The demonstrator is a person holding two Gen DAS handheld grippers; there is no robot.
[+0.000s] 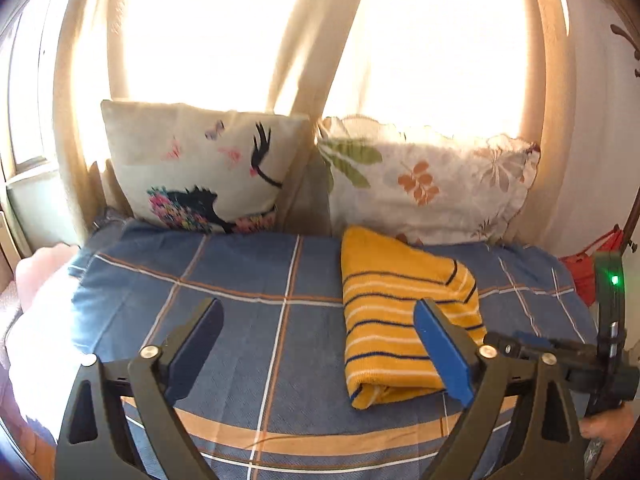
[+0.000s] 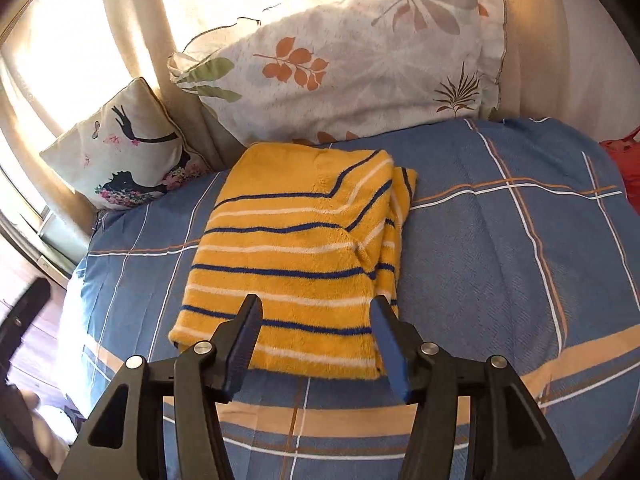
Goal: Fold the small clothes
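Note:
A yellow sweater with blue and white stripes (image 2: 304, 256) lies folded into a long rectangle on the blue plaid bedspread (image 2: 500, 248). My right gripper (image 2: 316, 304) is open and empty, hovering just above the sweater's near edge. In the left wrist view the sweater (image 1: 396, 320) lies to the right. My left gripper (image 1: 318, 304) is open wide and empty above the bedspread (image 1: 248, 320), its right finger in front of the sweater's near right corner. The right gripper's body (image 1: 560, 352) shows at the far right of that view.
Two pillows lean against the curtains at the back: a bird-print one (image 1: 200, 168) on the left and a leaf-print one (image 1: 432, 180) on the right. A red item (image 1: 588, 272) sits at the bed's right edge. The bed's left edge drops to the floor (image 2: 24, 280).

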